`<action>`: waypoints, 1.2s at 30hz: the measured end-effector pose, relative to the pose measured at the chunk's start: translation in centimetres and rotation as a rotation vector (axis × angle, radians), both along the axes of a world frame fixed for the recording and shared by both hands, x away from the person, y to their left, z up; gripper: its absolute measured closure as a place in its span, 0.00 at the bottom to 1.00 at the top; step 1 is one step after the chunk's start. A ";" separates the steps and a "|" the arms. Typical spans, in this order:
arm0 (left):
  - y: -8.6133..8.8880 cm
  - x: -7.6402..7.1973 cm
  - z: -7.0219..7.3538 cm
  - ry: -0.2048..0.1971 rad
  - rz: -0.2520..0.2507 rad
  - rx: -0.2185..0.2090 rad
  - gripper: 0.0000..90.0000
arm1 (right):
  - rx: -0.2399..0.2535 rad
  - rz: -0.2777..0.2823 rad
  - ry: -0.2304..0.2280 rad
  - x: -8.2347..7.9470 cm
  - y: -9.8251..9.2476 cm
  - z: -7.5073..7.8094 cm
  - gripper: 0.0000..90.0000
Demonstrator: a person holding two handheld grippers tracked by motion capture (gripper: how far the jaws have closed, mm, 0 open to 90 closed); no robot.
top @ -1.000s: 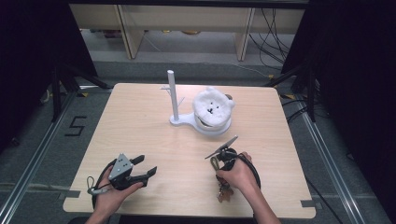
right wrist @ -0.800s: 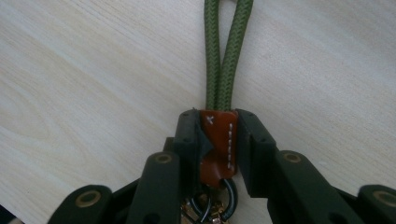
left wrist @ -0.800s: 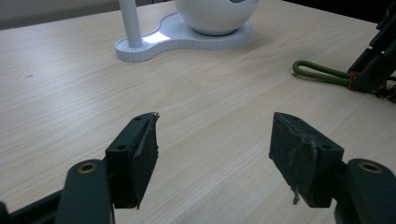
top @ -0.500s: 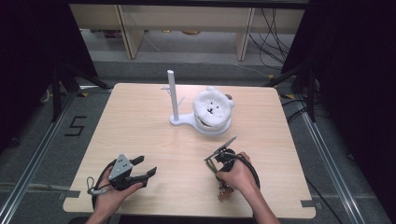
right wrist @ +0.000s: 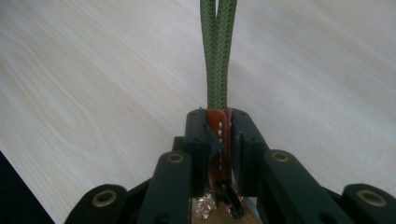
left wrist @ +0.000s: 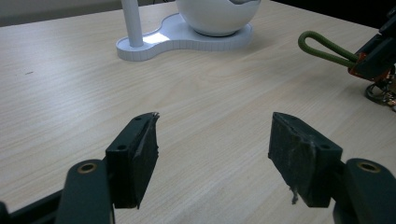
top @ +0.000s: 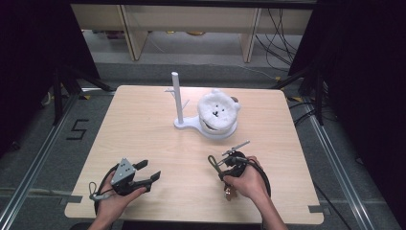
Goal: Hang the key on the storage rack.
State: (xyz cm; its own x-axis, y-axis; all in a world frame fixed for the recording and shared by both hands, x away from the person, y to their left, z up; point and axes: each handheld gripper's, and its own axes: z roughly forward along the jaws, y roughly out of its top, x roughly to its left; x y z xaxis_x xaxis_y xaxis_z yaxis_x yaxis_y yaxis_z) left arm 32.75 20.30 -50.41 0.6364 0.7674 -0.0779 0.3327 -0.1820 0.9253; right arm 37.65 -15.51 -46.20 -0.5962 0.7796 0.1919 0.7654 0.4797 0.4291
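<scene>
The pale wooden table [top: 143,124] spreads ahead of both grippers, and well beyond their tips, toward its far middle, stands the white plastic stand with an upright post [top: 178,98] and a figure-eight base; on the round end of that base, just right of the post, sits a white fluffy bear-faced ball [top: 218,111]. The left gripper [top: 149,171] rests low near the table's near edge with its jaws spread wide and nothing between them; bare wood shows in the gap in the left gripper view. The right gripper [top: 218,162] is clenched: its jaws have just been closing, and between its pads [right wrist: 198,135] sits the brown leather tab [right wrist: 219,140] of a key fob, from which a doubled olive-green braided cord loop [right wrist: 217,51] runs straight forward past the tips, over the wood. Metal rings hang at the back of the tab. So the pick-up looks done, the fob firmly pinched. What seems left, to my eye, is the carry across to the stand and slipping the loop over the post or one of its small side pegs; nothing hangs there yet.
</scene>
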 end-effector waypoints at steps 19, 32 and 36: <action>-0.3 0.2 0.5 -0.008 -0.009 -0.082 0.38 | 0.348 0.009 -0.355 -0.8 -1.5 0.0 0.88; -1.4 1.4 2.3 -0.017 -0.068 -0.174 0.43 | 0.488 0.022 -0.575 -1.3 -1.3 0.2 0.88; -2.2 2.1 3.9 -0.023 -0.099 -0.192 0.45 | 0.509 0.042 -0.627 -1.2 -0.9 0.4 0.88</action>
State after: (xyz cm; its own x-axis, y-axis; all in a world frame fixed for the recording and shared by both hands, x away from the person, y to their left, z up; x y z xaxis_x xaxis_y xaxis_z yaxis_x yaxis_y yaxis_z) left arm 34.85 18.10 -46.51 0.7110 0.6737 -0.2016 0.3005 -0.0319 0.9532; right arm 36.40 -16.37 -45.84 -0.7375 0.6612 0.1378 0.2956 0.1325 0.9461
